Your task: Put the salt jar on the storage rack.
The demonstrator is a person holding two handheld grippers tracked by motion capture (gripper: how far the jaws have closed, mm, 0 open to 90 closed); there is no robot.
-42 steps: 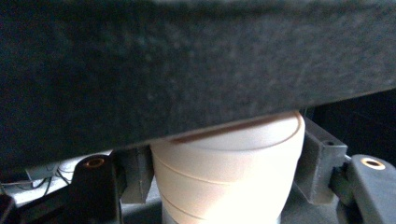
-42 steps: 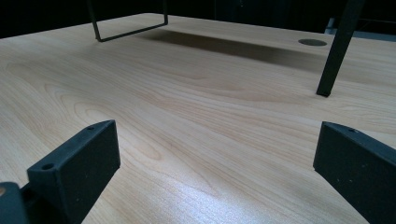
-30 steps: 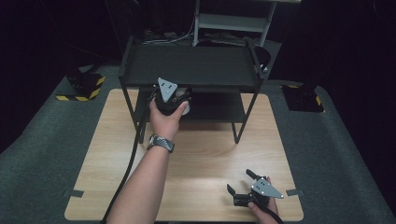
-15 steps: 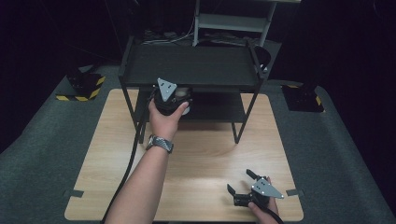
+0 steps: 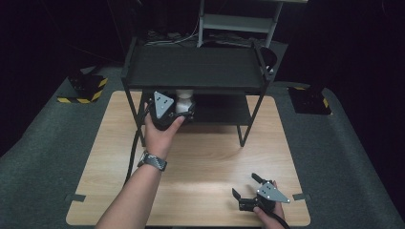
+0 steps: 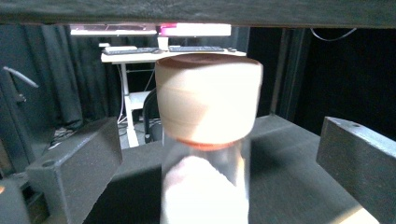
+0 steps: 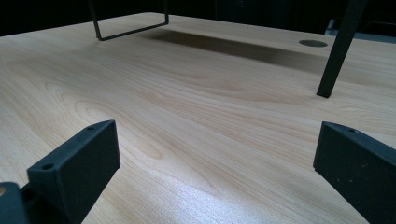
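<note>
While the jar (image 6: 205,140) stands upright at center frame on the rack's lower shelf (image 6: 289,154), just under the upper shelf (image 5: 193,67), the left gripper (image 5: 184,112) has just been opening, jaws wide apart flanking it untouched; the right gripper (image 5: 244,187) gapes empty over bare table (image 7: 196,116).

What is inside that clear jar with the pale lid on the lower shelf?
Something white fills the lower part of the jar. The pale lid hides the top, and the picture's edge cuts off its base. What the filling is cannot be told.
</note>
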